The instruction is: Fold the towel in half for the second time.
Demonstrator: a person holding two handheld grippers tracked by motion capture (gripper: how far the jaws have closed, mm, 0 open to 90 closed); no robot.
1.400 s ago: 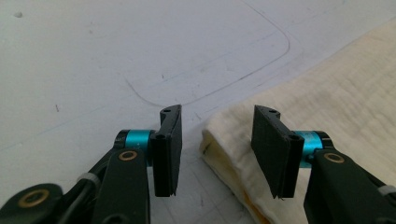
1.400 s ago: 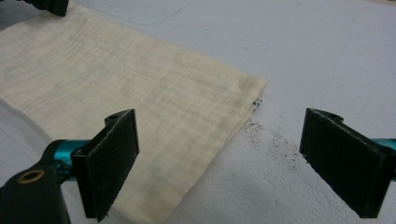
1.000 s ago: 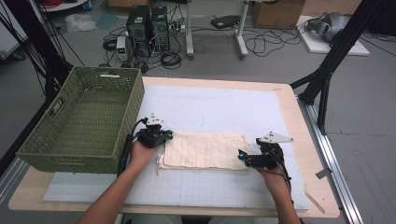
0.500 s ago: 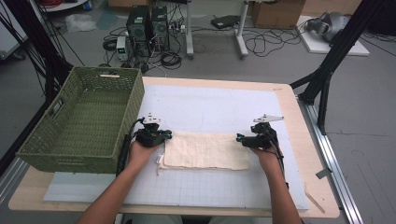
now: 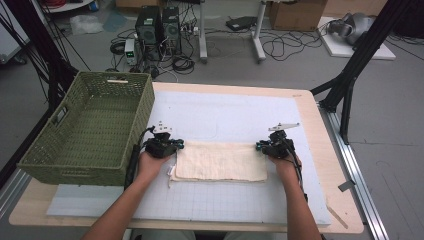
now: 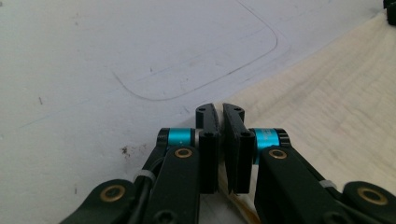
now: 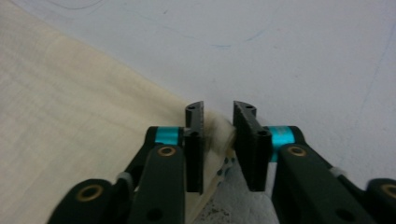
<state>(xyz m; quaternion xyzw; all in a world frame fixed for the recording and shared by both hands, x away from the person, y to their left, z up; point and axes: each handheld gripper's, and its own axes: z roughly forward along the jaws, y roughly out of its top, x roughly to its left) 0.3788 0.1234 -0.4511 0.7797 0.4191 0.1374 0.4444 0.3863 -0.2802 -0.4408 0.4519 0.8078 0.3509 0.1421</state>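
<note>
So the big change in the high view: the right gripper (image 5: pixel 261 146) has slid in from the near right side of the mat to the far right corner of the folded cream towel (image 5: pixel 220 162), and its jaws have just been closing on that corner. A second back it sat wide open, off the cloth's right edge. The left gripper (image 5: pixel 178 145) hasn't budged; it's parked at the far left corner, same as before. The towel lies flat on the white mat (image 5: pixel 235 115), in the middle of the table's near half, just right of the green woven basket (image 5: pixel 90 125). Its long axis runs left to right, short sides facing each hand. With both far corners now pinched, I'd say the next bit is a lift or a fold, probably towards the person.

Left gripper view: the left gripper (image 6: pixel 220 112) has its jaws drawn narrow, nearly touching, and a sliver of towel (image 6: pixel 327 112) edge shows between them low down, so it's gripping cloth. The rest spreads off to the right.

Right gripper view: the right gripper (image 7: pixel 218 112) has a bunched tuft of towel (image 7: pixel 70 121) corner squeezed between its jaws. There's a gap at the tips, but the fabric is clearly caught. The cloth runs off to the left, bare mat (image 7: pixel 303 46) beyond.
</note>
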